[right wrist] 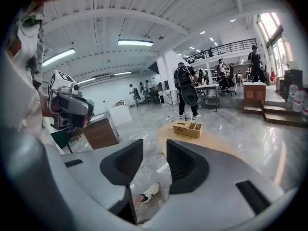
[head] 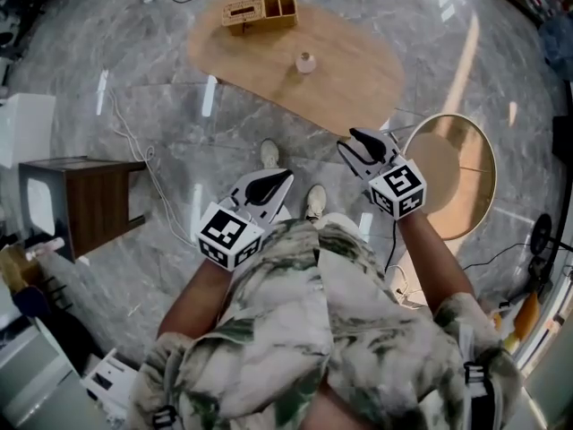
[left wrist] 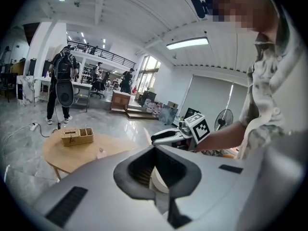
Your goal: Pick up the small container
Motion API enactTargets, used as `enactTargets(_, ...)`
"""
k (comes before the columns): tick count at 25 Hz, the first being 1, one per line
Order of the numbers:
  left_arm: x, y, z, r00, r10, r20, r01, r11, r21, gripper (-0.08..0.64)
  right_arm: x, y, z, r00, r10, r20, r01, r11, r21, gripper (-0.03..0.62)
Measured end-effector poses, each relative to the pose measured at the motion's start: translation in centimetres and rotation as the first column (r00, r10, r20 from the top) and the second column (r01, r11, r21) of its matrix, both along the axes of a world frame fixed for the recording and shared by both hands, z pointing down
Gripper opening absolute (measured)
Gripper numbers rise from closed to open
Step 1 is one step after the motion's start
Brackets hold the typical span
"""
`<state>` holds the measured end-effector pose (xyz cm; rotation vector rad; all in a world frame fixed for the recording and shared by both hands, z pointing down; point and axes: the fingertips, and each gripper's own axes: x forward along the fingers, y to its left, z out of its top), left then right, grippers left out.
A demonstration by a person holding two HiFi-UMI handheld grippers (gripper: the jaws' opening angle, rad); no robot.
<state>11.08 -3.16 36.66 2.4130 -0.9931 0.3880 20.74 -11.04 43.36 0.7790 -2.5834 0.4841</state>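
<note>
Standing: a person on a grey stone floor (head: 179, 124), both grippers raised in front of the chest, above the shoes (head: 315, 200).
Left gripper (head: 285, 176) (left wrist: 154, 148): jaws clenched, tips pressed together, nothing between them.
Right gripper (head: 351, 137) (right wrist: 155, 143): jaws released and parted, empty; floor and one shoe show through the gap.
Small container (head: 306, 62) (left wrist: 101, 149): pale, upright near the middle of the oval wooden table (head: 358, 70) (left wrist: 62, 153), well apart from both grippers, untouched.
Woven box (head: 260, 12) (left wrist: 77, 136) (right wrist: 188, 128): at the table's far end, divided into compartments, apart from the small container.
Round table (head: 474, 150): low, at the person's right, near the right gripper in the head view.
Cabinet (head: 89, 200) (right wrist: 101, 131): dark wood, at the person's left.
Cable (head: 134, 146): white, trailing over the floor left of the oval table.
Bystander (left wrist: 62, 81) (right wrist: 185, 88): a person with a backpack stands beyond the oval table.
</note>
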Motion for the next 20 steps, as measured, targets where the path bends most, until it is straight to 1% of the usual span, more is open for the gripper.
enactTargets(4,-0.6,-2.2,0.4,1.0,0.027,-0.014,-0.027,1.0,-0.003,0.021,-0.9,-2.7,1.1,0.999,0.016,-0.03,-0.016,1.0,-0.002,0.169)
enactTargets(7,-1.8,-4.3,1.4,0.998,0.046,-0.031,-0.047,0.999,-0.026,0.021,-1.7,-5.5,2.9,0.997,0.037,-0.07,-0.038,0.999,-0.006,0.169)
enactTargets(9,-2.7,-6.3,2.5,0.997,0.065,-0.029,-0.066,0.997,-0.043,0.021,-2.4,-7.8,4.4,0.994,0.048,-0.098,-0.049,0.999,-0.004,0.169)
enactTargets(14,-5.0,-11.0,4.8,0.993,0.119,-0.017,-0.12,0.989,-0.083,0.021,-4.1,-13.5,9.5,0.985,0.08,-0.151,-0.084,0.996,-0.023,0.172)
enactTargets(20,-8.0,-16.0,8.3,0.991,0.132,-0.018,-0.133,0.981,-0.143,0.021,-6.6,-19.5,15.9,0.974,0.096,-0.204,-0.11,0.992,-0.062,0.195)
